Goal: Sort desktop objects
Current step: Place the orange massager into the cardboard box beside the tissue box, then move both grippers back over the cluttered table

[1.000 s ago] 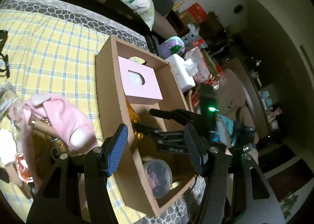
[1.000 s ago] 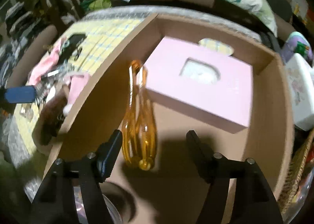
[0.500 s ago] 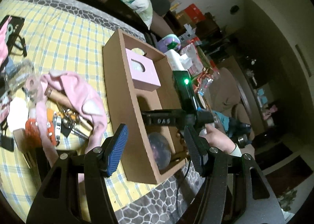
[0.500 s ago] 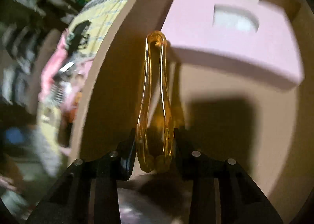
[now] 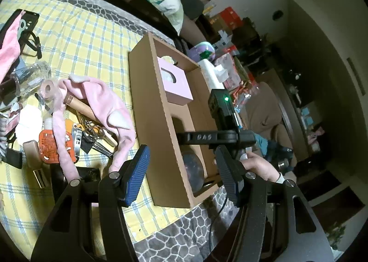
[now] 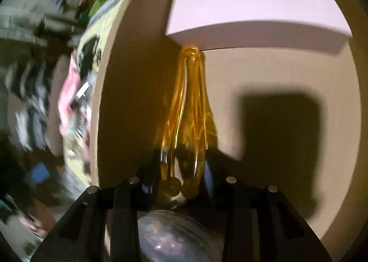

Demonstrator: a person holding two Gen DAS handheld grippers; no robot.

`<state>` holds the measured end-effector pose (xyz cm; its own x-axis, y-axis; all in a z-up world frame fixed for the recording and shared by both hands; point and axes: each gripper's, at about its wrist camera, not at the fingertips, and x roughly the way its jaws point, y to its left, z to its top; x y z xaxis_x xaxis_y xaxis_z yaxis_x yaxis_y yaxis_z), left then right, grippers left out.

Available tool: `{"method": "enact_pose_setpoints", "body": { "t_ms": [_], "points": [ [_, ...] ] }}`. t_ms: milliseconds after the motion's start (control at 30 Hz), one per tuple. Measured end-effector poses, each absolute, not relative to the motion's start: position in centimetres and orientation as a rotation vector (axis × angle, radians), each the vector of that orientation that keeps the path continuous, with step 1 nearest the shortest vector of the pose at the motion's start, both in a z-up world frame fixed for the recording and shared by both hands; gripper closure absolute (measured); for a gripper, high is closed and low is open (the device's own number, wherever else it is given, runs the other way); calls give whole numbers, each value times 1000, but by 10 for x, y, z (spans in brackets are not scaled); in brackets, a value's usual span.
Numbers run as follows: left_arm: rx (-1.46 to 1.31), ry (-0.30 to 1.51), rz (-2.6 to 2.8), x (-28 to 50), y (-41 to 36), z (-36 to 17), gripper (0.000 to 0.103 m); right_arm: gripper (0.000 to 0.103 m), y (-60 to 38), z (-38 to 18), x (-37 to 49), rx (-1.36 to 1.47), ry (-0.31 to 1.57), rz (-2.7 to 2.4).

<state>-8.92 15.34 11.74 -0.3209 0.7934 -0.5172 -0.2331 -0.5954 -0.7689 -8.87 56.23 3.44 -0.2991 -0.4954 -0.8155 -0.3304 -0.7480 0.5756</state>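
Inside the cardboard box (image 6: 110,92), low in the frame's centre, the right gripper (image 6: 181,183) straddles an amber translucent clip (image 6: 186,124), jaws opening around it. Left of the box, the left gripper (image 5: 184,174) hangs half-spread and empty over the yellow checked cloth (image 5: 92,39).

A yellow checked cloth (image 5: 87,39) covers a surface with a grey pebble-patterned border (image 5: 184,234). An open cardboard box (image 5: 147,110) stands on it towards the right. To its left lies a cluster: a pink fabric piece (image 5: 103,98), a clear glass jar (image 5: 30,78) on its side, an orange packet (image 5: 46,144), scissors (image 5: 92,131) and a black device (image 5: 27,23).
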Motion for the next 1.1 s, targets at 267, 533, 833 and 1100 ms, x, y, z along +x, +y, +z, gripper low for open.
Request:
{"method": "enact_pose_setpoints", "body": {
  "t_ms": [267, 533, 833, 1100],
  "points": [
    [-1236, -787, 1979, -86, 146, 118, 47, 42, 574, 35, -78, 1622, -1275, -2207],
    [-1245, -768, 2029, -77, 130, 125, 43, 45, 565, 48, -70, 1650, -1227, -2258],
    [-1198, -663, 2348, -51, 53, 149, 1, 19, 497, 164, -47, 1422, -691, -2653],
    [-1257, -661, 2499, -37, -7, 134, 0, 16, 416, 185, -53, 1318, -582, -2680]
  ]
}}
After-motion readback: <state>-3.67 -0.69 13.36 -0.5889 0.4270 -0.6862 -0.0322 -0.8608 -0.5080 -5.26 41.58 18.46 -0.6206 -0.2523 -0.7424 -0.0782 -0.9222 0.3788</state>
